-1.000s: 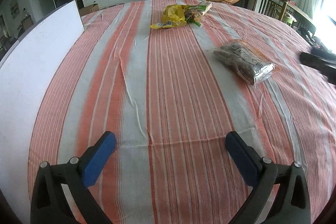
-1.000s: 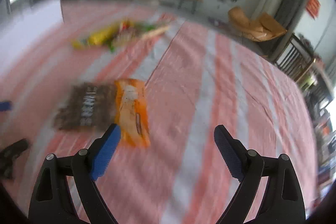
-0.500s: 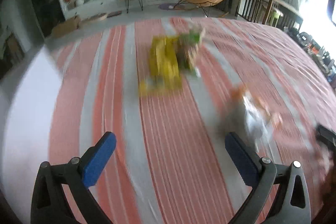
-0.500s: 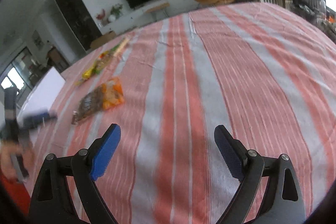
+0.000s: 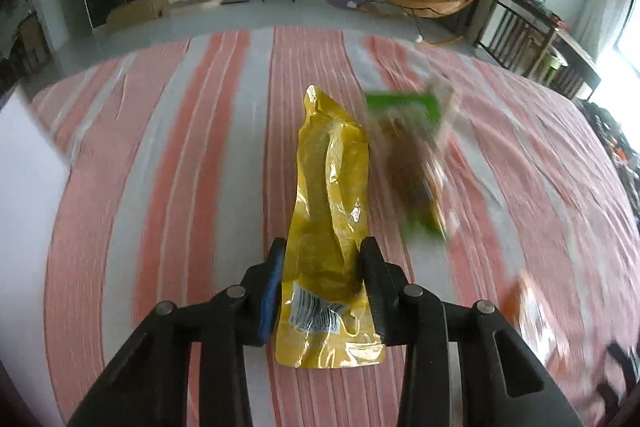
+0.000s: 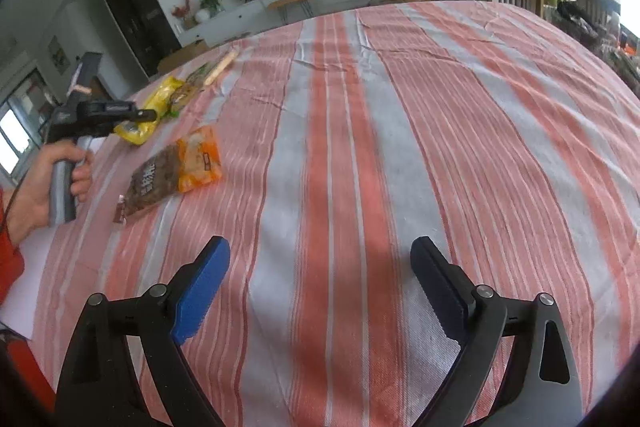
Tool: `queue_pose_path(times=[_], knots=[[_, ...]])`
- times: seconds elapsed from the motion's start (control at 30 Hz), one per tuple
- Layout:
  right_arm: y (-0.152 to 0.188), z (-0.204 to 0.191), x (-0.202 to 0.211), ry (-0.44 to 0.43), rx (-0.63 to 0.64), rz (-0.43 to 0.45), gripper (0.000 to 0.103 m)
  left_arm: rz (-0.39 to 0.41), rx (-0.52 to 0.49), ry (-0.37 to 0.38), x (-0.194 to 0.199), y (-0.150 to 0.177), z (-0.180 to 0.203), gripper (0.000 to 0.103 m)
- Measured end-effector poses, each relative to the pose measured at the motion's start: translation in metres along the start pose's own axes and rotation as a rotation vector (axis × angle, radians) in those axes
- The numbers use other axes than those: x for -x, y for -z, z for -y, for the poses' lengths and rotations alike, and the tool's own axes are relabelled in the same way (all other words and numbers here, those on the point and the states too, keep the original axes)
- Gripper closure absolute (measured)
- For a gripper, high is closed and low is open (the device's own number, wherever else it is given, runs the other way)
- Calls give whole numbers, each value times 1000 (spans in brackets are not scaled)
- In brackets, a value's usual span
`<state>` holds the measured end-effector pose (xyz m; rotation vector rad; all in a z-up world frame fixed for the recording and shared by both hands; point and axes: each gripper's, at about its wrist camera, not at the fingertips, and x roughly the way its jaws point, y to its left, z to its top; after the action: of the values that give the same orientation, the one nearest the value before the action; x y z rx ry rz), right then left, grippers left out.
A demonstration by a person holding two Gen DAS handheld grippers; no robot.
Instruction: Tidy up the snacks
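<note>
- The left gripper [image 5: 322, 259] has just been closing, and its fingers [image 5: 272, 279] now press on either side of the yellow snack pouch [image 5: 328, 211], near the pouch's barcode end.
- In the left wrist view the yellow snack pouch runs from 6 o'clock up toward 12 o'clock over the striped surface [image 5: 180, 187]; whether it has left the cloth cannot be told.
- Just beside it, toward 1 o'clock, lies a blurred green-and-brown snack pack [image 5: 412, 163], its edge close to the pouch.
- At 4 o'clock in that view an orange packet [image 5: 528, 307] shows, badly smeared.
- The right gripper [image 6: 320, 283] hangs over bare striped cloth with its fingers [image 6: 200, 287] spread wide and nothing between them.
- In the right wrist view the brown-and-orange snack bag [image 6: 176, 171] lies flat at 10 o'clock, well apart from the right gripper.
- A hand [image 6: 44, 183] at 9 o'clock holds the left gripper's grey handle.
- A white board [image 5: 24, 227] sits along the cloth at 9 o'clock in the left wrist view.
</note>
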<state>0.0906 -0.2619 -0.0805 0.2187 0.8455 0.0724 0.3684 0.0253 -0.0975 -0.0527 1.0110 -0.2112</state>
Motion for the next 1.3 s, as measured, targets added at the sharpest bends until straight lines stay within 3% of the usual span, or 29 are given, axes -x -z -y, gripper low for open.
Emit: queue_pose_path(times=[0.13,0.23,0.3,0.33,0.37,0.47,0.63,0.7,0.8,1.3], knots=[[-1,2,-1,-6,-5,2,9,-49,8,55,52,84,4,66],[-1,3,-1,-7,-7,2,9,-70,-7,49,87,137,7,63],[-1,1,-1,6,2,-2,9,-73,-27,30,103,159,9,36],[-1,-1,-2,20,13,-6,9,-72,-45,-14,109,165,9,14],[-1,-3,-3,34,23,-11,9,-57,-55,-47,112,168,11,6],[-1,-13,-8,94,68,-30,9,4,-109,-110,117,172,15,4],[1,-20,-12,150,108,-49,9,-19,-142,-111,92,165,16,0],[2,-20,-12,157,113,-51,9,-22,-116,-77,80,160,12,0],[1,-20,-13,164,118,-54,9,44,-88,-95,77,156,4,0],[1,-20,-13,164,119,-55,9,45,-76,-104,74,148,5,0]])
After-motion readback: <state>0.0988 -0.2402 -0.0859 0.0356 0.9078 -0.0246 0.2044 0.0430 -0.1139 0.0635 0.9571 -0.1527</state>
